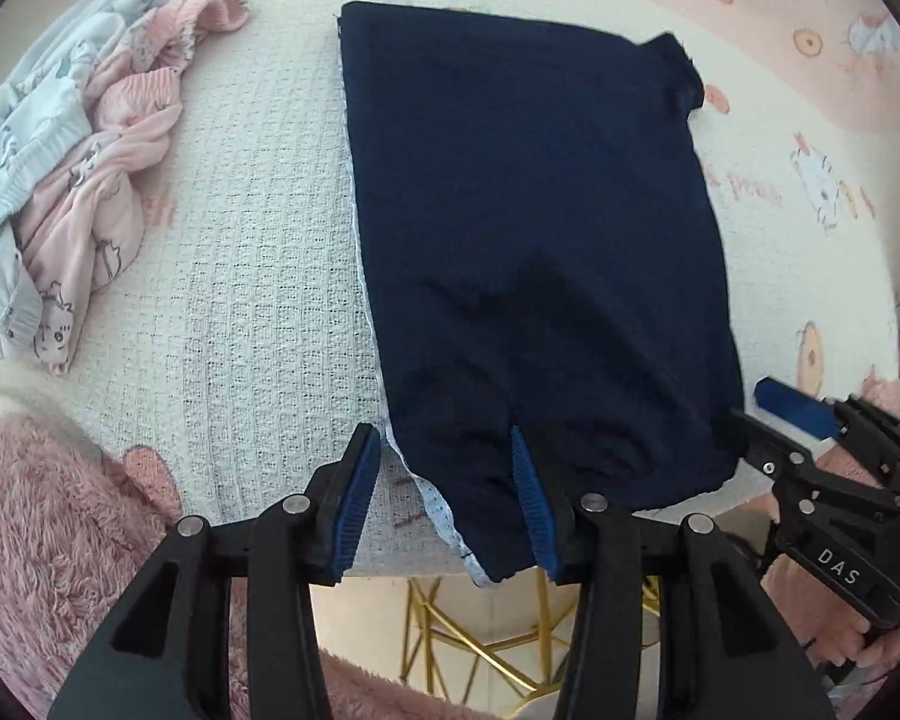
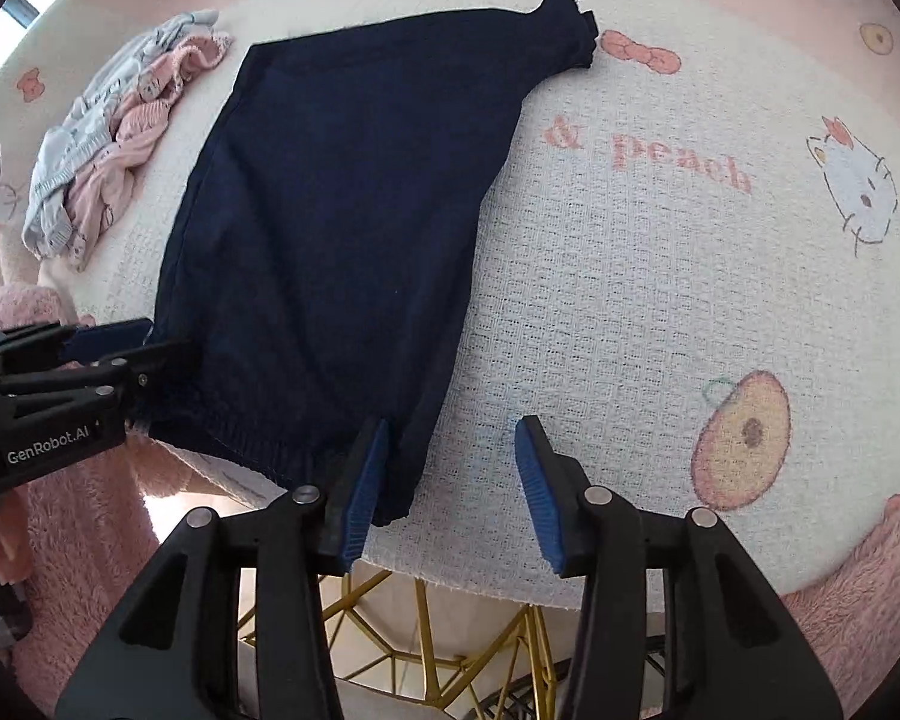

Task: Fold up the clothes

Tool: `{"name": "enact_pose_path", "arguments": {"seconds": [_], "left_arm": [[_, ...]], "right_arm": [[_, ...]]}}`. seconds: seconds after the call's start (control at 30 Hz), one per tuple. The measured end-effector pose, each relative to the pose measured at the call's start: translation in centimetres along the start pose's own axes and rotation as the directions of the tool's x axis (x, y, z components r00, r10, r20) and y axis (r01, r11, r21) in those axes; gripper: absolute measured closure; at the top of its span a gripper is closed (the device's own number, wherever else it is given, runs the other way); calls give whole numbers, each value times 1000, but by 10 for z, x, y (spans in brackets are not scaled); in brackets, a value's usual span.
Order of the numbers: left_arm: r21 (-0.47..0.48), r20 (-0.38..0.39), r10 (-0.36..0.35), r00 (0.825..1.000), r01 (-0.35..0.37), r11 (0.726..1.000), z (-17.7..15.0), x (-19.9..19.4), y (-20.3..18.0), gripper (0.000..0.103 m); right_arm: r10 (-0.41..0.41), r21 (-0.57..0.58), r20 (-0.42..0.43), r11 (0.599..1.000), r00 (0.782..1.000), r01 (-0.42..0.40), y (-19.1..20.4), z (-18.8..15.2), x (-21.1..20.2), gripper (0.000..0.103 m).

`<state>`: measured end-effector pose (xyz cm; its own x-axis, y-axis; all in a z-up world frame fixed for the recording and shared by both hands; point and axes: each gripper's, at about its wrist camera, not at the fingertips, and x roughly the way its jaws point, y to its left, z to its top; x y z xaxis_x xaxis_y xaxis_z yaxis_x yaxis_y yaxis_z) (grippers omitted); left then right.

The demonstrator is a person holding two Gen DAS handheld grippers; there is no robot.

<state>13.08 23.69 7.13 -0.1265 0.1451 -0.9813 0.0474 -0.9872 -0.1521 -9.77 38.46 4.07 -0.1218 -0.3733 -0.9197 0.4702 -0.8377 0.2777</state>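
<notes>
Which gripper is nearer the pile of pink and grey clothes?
Left. The left gripper sits at the near left corner of the navy garment, the side where the pile lies. The right gripper is at the garment's opposite near corner, farther away.

1. "DAS" – white caps on the black body of the right gripper (image 1: 750,408), seen in left wrist view, just off the near right corner of the navy garment (image 1: 534,240).
2. "GenRobot.AI" – white lettering on the black body of the left gripper (image 2: 144,348), right wrist view, at the garment's near left corner.
3. "& peach" – pink print on the cream waffle-weave cloth (image 2: 600,330), right of the garment, approx. level w/ its middle.
4. Same print in left wrist view: faint pink letters right of the garment, too blurred to read.
5. No other legible text or nos.
</notes>
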Motion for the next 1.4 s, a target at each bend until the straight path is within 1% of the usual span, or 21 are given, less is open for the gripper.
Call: {"name": "enact_pose_path", "arguments": {"seconds": [0.1,0.13,0.17,0.23,0.3,0.33,0.37,0.43,0.47,0.53,0.57,0.63,0.73,0.83,1.0,1.03,1.07,1.1,1.2,1.27,1.4], "left_arm": [[-39,53,5,999,-3,999,-5,-19,5,56],[-32,63,-12,998,14,999,-8,-23,4,56],[-23,60,-35,998,36,999,-11,-24,3,56],[-2,29,-29,999,29,1000,-17,-17,0,56],[25,-3,77,997,-77,997,-22,-6,2,56],[40,-18,132,991,-131,991,-24,-1,3,52],[40,-9,149,989,-148,988,-24,-4,4,49],[36,11,177,984,-177,984,-24,-12,7,49],[46,31,210,977,-212,976,-23,-17,6,49],[16,48,163,985,-164,986,-24,-26,10,49],[-19,41,88,995,-87,996,-25,-29,15,49],[-96,27,-39,999,41,995,-31,-29,23,49],[-147,11,-57,998,58,987,-42,-21,28,49],[-170,-26,-80,996,74,983,-50,-9,32,49],[-205,-47,-105,993,93,974,-61,2,41,49],[-198,-39,-112,993,102,975,-61,1,41,57],[-186,-36,-134,990,125,975,-61,0,39,74],[-173,-34,-129,991,121,978,-62,-1,37,77],[-165,-24,-129,991,123,979,-67,-4,38,78],[-171,-18,-138,990,133,976,-70,-6,41,81],[-183,-5,-156,988,152,971,-78,-11,48,83]], "right_arm": [[1,-1,0,1000,1000,-1,0,0,0,58],[1,-1,0,1000,1000,-1,1,0,0,58],[1,-1,0,1000,1000,-1,1,0,0,58],[2,-2,-1,1000,1000,-2,1,-1,0,58],[2,-3,-1,1000,1000,-2,1,-1,0,58],[3,-3,-1,1000,1000,-3,1,-1,0,55],[3,-3,-1,1000,1000,-3,1,-1,0,52],[4,-4,-1,1000,1000,-4,2,-1,0,52],[4,-4,-1,1000,1000,-4,2,-1,0,52],[4,-5,-1,1000,1000,-4,2,-1,0,52],[5,-5,-1,1000,1000,-5,2,-1,0,52],[5,-6,-1,1000,1000,-5,2,-2,0,52],[6,-7,-2,1000,1000,-6,3,-2,0,53],[7,-7,-2,1000,1000,-7,3,-2,-1,53],[8,-9,-2,1000,1000,-8,4,-2,-1,62],[8,-9,-2,1000,1000,-8,4,-3,-1,63],[9,-10,-2,1000,1000,-9,4,-3,-1,64],[9,-10,-2,1000,1000,-9,4,-3,-1,65],[10,-11,-3,1000,1000,-10,5,-3,-1,72],[10,-11,-3,1000,1000,-10,5,-3,-1,83],[11,-13,-3,1000,1000,-11,5,-3,-1,88]]}}
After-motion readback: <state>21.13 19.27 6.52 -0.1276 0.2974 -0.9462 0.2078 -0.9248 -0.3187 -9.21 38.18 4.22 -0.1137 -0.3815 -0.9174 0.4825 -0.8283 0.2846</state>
